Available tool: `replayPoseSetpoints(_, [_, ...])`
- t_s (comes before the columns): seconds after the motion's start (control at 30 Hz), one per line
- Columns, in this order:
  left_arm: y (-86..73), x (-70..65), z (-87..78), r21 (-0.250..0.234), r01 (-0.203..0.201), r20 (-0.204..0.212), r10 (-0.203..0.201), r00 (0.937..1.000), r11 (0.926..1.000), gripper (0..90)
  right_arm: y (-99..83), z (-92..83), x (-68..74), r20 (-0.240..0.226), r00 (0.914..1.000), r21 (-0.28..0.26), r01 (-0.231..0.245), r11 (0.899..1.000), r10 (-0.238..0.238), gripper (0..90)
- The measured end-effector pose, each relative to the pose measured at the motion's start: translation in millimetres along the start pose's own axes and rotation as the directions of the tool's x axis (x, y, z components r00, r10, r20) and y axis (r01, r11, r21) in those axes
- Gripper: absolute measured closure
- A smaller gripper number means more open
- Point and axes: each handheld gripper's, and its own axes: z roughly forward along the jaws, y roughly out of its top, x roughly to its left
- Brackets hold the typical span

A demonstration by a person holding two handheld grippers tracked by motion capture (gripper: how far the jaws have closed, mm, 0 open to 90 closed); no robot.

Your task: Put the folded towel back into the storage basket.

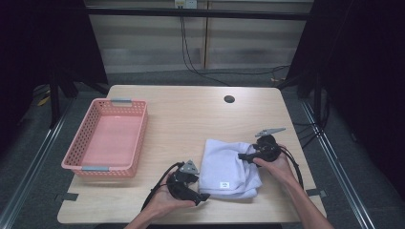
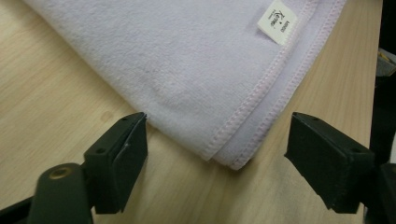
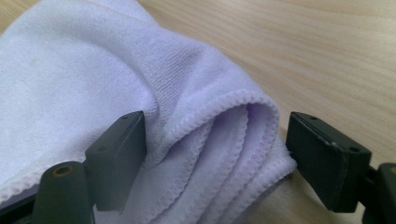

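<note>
Now both tools gape wide: left tool (image 2: 215, 154) and right tool (image 3: 215, 154) straddling unpinched towel (image 1: 228, 168) corners.

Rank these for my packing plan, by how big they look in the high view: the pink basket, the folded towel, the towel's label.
1. pink basket, the largest.
2. folded towel, clearly smaller.
3. label, tiny.
The basket lies no nearer the camera than the towel, so the order seems safe.
</note>
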Motion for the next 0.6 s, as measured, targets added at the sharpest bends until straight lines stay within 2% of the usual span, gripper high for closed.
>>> replayPoseSetpoints(0.03, [1.0,-0.5,1.5,0.003,-0.02,-0.001,0.02,0.9998,0.9998,19.3,-0.5,0.8,0.5,0.001,1.0,-0.001,0.003,1.0,-0.003,20.0])
replayPoseSetpoints(0.1, [4.1,-3.1,6.0,-0.006,-0.012,0.0,0.012,0.9999,0.9999,19.2,-0.5,1.9,0.7,-0.001,0.9999,-0.003,0.015,1.0,-0.015,20.0])
replayPoseSetpoints(0.2, [8.6,-6.0,10.7,0.004,-0.028,-0.007,0.028,0.9996,0.9996,19.3,-1.4,1.8,1.5,-0.001,0.9999,-0.007,0.017,1.0,-0.017,20.7])
replayPoseSetpoints(0.27, [10.9,-8.1,13.2,0.005,-0.044,-0.021,0.044,0.9988,0.999,21.5,-1.4,1.7,3.9,-0.001,0.9995,-0.004,0.032,0.999,-0.032,26.1])
replayPoseSetpoints(0.33, [11.8,-10.0,14.1,0.009,-0.065,-0.049,0.065,0.9967,0.9979,28.4,-1.4,1.0,6.2,-0.032,0.9987,-0.004,0.041,0.999,-0.041,36.8])
replayPoseSetpoints(0.4, [11.1,-12.3,13.6,0.011,-0.074,-0.088,0.074,0.9933,0.9972,35.1,-2.8,1.4,6.1,-0.042,0.9982,-0.02,0.042,0.999,-0.043,37.2])
replayPoseSetpoints(0.43, [10.0,-15.1,14.4,-0.002,-0.08,-0.094,0.079,0.9924,0.9968,36.9,-3.1,1.1,6.3,-0.041,0.9982,-0.018,0.043,0.999,-0.044,38.1])
replayPoseSetpoints(0.47, [10.0,-15.6,13.0,0.018,-0.108,-0.093,0.109,0.9898,0.994,41.2,-3.0,1.2,6.2,-0.046,0.998,-0.02,0.043,0.999,-0.044,39.5])
replayPoseSetpoints(0.5, [10.4,-16.2,12.2,0.023,-0.101,-0.093,0.102,0.9904,0.9946,45.5,-2.9,1.3,6.1,-0.054,0.9976,-0.019,0.043,0.999,-0.044,42.4])
replayPoseSetpoints(0.53, [10.3,-15.6,13.1,-0.001,-0.078,-0.078,0.078,0.9939,0.9969,51.0,-2.7,1.3,6.3,-0.066,0.9969,-0.017,0.04,0.999,-0.041,46.3])
replayPoseSetpoints(0.6, [10.3,-10.5,11.4,0.001,-0.079,-0.059,0.079,0.9952,0.9969,57.6,-2.1,2.1,6.9,-0.08,0.9959,-0.019,0.041,0.999,-0.043,49.6])
